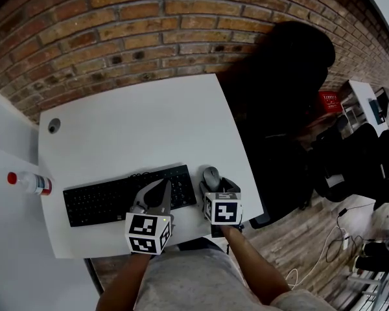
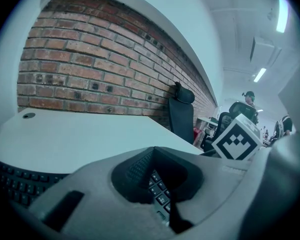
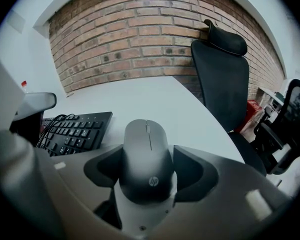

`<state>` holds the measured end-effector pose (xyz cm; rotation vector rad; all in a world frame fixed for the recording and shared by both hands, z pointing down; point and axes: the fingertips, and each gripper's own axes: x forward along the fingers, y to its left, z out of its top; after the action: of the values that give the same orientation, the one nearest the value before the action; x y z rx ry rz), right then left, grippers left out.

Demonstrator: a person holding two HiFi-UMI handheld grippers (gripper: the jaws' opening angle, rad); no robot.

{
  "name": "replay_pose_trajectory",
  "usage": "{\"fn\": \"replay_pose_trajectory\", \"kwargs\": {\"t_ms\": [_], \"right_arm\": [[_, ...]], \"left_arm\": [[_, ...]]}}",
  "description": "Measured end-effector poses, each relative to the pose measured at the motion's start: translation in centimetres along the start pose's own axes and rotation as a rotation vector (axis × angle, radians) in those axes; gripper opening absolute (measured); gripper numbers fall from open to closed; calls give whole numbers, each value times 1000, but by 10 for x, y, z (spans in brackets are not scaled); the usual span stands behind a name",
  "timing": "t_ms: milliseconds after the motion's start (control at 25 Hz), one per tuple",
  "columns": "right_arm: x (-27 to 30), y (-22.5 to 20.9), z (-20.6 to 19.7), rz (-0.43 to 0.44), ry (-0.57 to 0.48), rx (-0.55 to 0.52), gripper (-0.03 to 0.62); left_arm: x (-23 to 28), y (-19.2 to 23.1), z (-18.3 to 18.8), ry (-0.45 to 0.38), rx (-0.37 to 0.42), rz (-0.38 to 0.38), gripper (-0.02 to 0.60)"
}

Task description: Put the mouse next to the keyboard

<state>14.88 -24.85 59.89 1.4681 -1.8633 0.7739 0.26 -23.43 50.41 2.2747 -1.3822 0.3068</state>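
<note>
Your right claw [image 3: 149, 170] pinches the mouse [image 3: 146, 149] by its flanks so it sits square, just right of the keyboard [image 3: 77, 129] (left claw [image 2: 169, 209] pressed together, empty, above the keys).

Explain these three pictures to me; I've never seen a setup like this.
No robot here: a person holds a two-jaw gripper in each hand. The head view is from a camera on the person's head, looking down; the other two are from cameras riding on the grippers. On the white table lie a black keyboard and, just right of it, a grey mouse. A bottle is further left. The right gripper grips the mouse by its sides. The left gripper is shut and empty, over the keyboard.
</note>
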Motion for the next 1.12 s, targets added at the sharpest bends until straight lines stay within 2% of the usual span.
{"fn": "replay_pose_trajectory", "kwargs": {"t_ms": [760, 1120], "right_arm": [[-5, 5, 4, 40, -5, 0, 310], [-20, 14, 16, 48, -69, -6, 264]], "left_arm": [[-8, 2, 3, -13, 7, 10, -6], [-23, 8, 8, -33, 5, 15, -6]]}}
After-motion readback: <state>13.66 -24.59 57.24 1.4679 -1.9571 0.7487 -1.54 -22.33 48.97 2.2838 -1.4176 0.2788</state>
